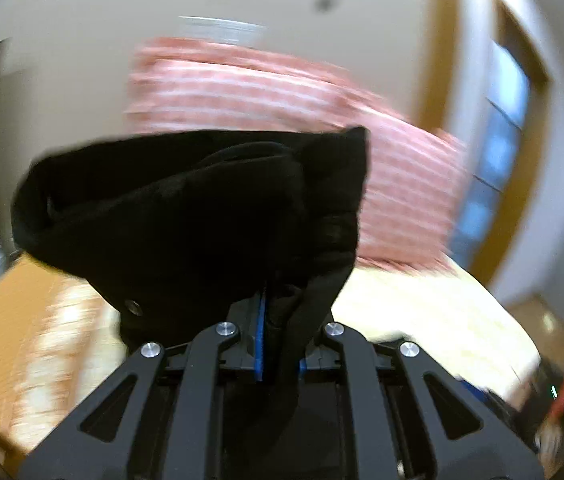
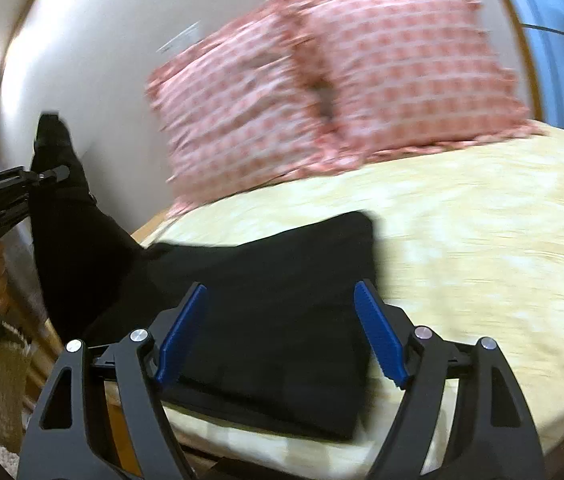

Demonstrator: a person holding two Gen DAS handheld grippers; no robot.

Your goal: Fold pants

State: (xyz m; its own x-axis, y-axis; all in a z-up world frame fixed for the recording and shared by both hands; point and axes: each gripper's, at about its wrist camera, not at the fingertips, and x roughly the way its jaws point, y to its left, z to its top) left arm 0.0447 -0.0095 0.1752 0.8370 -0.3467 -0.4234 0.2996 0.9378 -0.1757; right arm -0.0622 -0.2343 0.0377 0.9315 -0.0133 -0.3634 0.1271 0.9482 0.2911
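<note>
Black pants [image 2: 282,320] hang pinched in my left gripper [image 1: 277,344]; my right gripper [image 2: 277,332] gapes wide above them on the bed [image 2: 482,260].

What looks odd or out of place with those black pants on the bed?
One end of the black pants lies folded flat on the bed; the other is lifted off its left edge, bunched in the left gripper. The right gripper hovers open.

The left wrist view sits close behind the black pants [image 1: 201,208], facing the pink checked pillows [image 1: 265,92] beyond. The right wrist view looks down over the pants [image 2: 282,320] on the yellow bedspread [image 2: 482,248], toward the same pillows [image 2: 334,88].
</note>
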